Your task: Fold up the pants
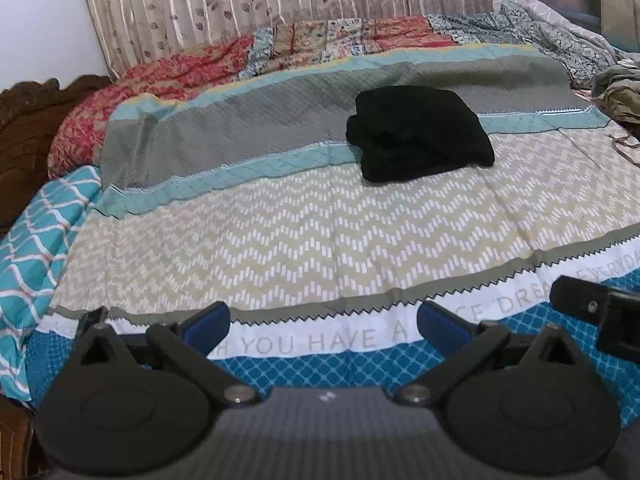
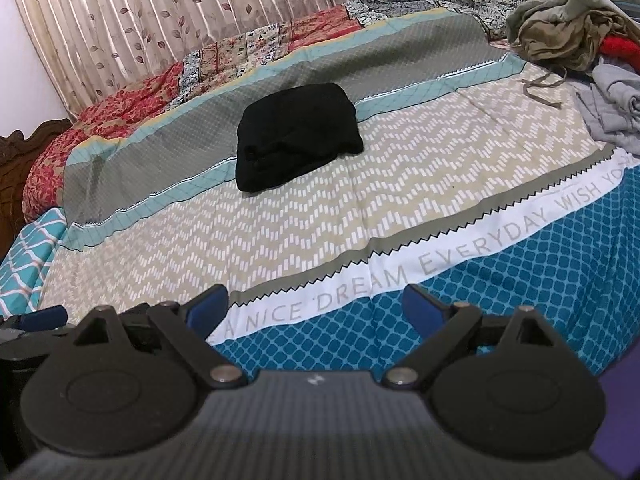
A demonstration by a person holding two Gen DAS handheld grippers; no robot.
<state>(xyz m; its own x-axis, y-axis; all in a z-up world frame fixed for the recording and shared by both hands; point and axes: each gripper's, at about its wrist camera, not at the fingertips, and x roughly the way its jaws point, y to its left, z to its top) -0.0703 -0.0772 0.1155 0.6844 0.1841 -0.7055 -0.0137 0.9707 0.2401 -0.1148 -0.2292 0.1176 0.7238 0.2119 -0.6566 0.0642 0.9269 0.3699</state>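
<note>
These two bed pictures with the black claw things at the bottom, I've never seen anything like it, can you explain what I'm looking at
Those claws are hand-held grippers: a person carries one in each hand, and each has a wide-angle camera looking forward along its two fingers. One picture comes from the left gripper, the other from the right gripper. Both have their blue-padded fingers spread open and hold nothing. They hover over the near edge of a bed with a patterned bedsheet. On it lies a pair of black pants, already folded into a compact bundle. A loose pile of other clothes sits at the far right, rumpled quilts lie along the back, and a leaf-print curtain hangs behind.
</note>
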